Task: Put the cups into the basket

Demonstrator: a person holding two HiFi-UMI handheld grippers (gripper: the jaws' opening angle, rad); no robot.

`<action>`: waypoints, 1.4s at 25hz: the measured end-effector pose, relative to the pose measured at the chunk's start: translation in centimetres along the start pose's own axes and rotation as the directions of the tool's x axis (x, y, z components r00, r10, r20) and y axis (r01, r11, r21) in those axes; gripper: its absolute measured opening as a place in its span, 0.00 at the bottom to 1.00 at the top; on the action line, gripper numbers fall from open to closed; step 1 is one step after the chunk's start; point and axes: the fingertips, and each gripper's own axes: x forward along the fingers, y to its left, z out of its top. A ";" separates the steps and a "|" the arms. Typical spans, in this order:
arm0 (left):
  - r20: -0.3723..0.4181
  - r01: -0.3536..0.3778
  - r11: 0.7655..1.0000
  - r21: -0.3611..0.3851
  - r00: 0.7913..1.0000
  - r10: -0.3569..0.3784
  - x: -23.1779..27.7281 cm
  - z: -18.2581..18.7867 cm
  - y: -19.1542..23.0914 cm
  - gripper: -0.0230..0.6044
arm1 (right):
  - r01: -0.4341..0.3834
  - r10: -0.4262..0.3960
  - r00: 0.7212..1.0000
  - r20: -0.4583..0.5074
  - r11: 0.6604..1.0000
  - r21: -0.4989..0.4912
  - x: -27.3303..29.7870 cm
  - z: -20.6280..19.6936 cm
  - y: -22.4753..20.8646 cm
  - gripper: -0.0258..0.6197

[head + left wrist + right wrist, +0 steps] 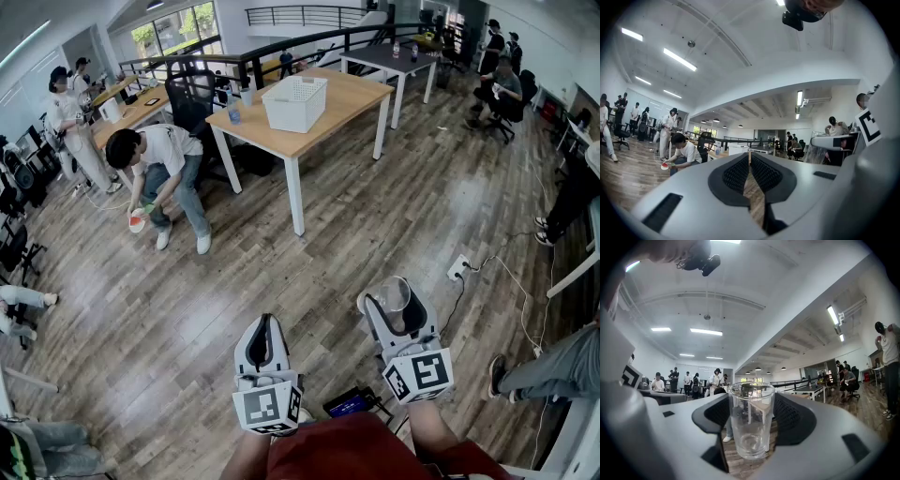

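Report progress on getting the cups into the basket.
Done: nothing visible; the basket on the far table is too distant to see inside. In hand: a clear cup clamped in the right gripper; the left gripper is shut, empty. Left: carry it over, drop it in.

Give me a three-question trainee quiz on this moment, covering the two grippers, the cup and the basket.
1. Fill in: the white basket stands on a ____ table.
2. True or false: the left gripper has its jaws together with nothing between them.
3. Multiple choice: the clear cup is A) inside the basket, B) upright between the jaws of the right gripper, C) held by the left gripper.
Key: 1 wooden; 2 true; 3 B.
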 end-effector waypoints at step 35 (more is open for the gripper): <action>-0.031 0.037 0.999 0.012 0.999 -0.037 6.0 -2.2 -7.6 0.07 | -0.012 0.012 1.000 -0.015 0.999 0.034 -0.1 -2.0 -7.5 0.48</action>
